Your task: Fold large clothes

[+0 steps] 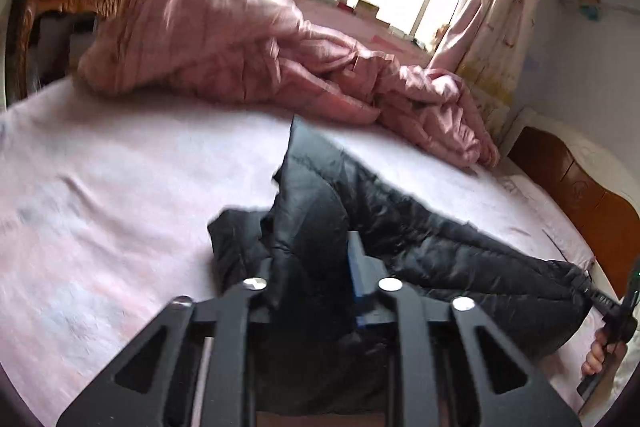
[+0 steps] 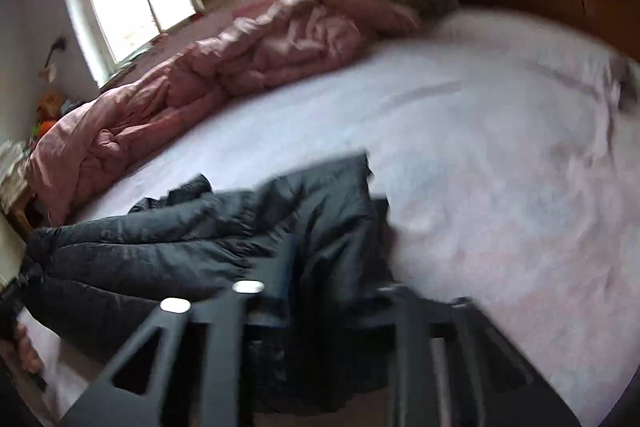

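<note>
- Two grippers are gripping the near edge of the jacket (image 1: 384,227), which is lying crumpled on the bed (image 1: 120,187), its dark quilted fabric stretching between them.
- Left gripper (image 1: 316,267): its fingers are sitting narrow, pinching a bunch of the fabric; one blue pad is showing against the cloth.
- Right gripper (image 2: 320,267): its fingers are narrow too and buried in the jacket (image 2: 200,239); the view is blurred, so how deep the bite goes is hard to tell.
- Judging from this, the step is taking hold of the hem or side before lifting to fold.
- To do it well, both hands should be rising together and level, keeping the edge taut so the padding is not sagging in the middle.
- The pink quilt (image 1: 240,39) is lying well beyond, so carrying the fold forward onto the bare sheet looks safe.
- Slippery shell fabric may be sliding out of a shallow pinch; lifting slowly is wise.
</note>
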The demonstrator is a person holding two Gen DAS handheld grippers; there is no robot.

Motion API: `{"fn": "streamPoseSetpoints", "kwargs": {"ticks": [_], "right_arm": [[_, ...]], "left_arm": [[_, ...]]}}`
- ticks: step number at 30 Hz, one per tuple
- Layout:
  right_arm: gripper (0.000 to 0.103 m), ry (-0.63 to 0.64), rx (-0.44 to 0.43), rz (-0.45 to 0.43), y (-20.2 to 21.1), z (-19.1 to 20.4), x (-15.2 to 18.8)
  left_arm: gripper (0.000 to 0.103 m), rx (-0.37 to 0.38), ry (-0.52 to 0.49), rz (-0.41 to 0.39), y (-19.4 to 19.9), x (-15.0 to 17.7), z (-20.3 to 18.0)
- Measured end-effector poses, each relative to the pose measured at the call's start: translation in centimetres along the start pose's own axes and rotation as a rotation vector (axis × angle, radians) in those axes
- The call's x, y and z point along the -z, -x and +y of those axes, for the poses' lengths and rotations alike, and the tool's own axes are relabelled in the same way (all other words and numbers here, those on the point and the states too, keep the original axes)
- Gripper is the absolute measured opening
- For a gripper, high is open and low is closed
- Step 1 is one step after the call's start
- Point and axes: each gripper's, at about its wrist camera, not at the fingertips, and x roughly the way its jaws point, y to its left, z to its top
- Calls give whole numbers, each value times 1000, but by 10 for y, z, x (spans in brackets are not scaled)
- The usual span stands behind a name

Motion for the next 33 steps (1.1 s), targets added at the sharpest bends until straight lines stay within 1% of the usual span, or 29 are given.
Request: {"fn": "streamPoseSetpoints", "kwargs": {"ticks": [2,3,4,6,8,9,10,11,12,13,14,15,17,18,19,20,21,22,23,25,26,27,28,29,30,33], "right_arm": [[7,15,6,-110,10,10,-13],[7,12,3,-139,10,14,-21],[7,17,-2,-155,9,18,-28],[7,64,18,-167,1,27,-43],[7,92,52,-136,-23,33,-52],[7,105,71,-94,-40,34,-53],[7,111,90,-54,-54,33,-52],[7,114,105,-13,-66,31,-47],[7,115,120,30,-80,27,-42],[8,112,135,55,-90,23,-37],[10,109,147,73,-97,20,-32],[11,110,155,83,-99,19,-29],[11,117,167,79,-94,19,-28],[15,122,183,56,-86,20,-29],[20,124,196,35,-79,20,-30],[34,123,217,9,-71,20,-30],[54,120,241,-35,-57,20,-30],[65,115,245,-71,-46,20,-30],[72,108,252,-100,-35,20,-29],[72,131,268,-136,-12,33,-29],[72,154,247,-157,-2,40,-27],[73,186,203,-189,11,52,-23],[74,202,170,-199,18,60,-21],[81,215,107,-197,24,70,-17],[87,220,42,-185,27,78,-14],[87,218,-99,-131,27,95,-5]], "left_arm": [[15,-2,22,-26,2,-9,0],[15,-21,25,-30,2,-14,0],[15,-31,15,-37,-1,-18,0],[15,-75,-37,-50,-11,-25,-4],[16,-129,-66,-20,-29,-28,-4],[16,-163,-81,16,-40,-25,-4],[19,-191,-97,47,-50,-22,-3],[23,-227,-121,77,-59,-16,-2],[26,-257,-144,96,-66,-10,-1],[31,-282,-170,108,-72,-5,-1],[38,-306,-197,111,-76,0,-2],[41,-333,-216,99,-77,3,-4],[51,-381,-250,32,-68,5,-11],[55,-390,-268,-1,-63,5,-14],[67,-392,-285,-40,-54,5,-18],[75,-384,-294,-81,-45,3,-20],[77,-370,-298,-125,-34,3,-24],[80,-355,-302,-163,-22,3,-28],[85,-347,-306,-194,-11,2,-33],[91,-355,-311,-265,11,5,-42],[96,-348,-314,-294,20,8,-47],[98,-333,-317,-315,29,12,-51],[100,-309,-320,-329,36,15,-56],[102,-273,-325,-333,41,18,-61],[102,-244,-332,-329,42,18,-66],[102,-158,-350,-297,41,24,-82]]}}
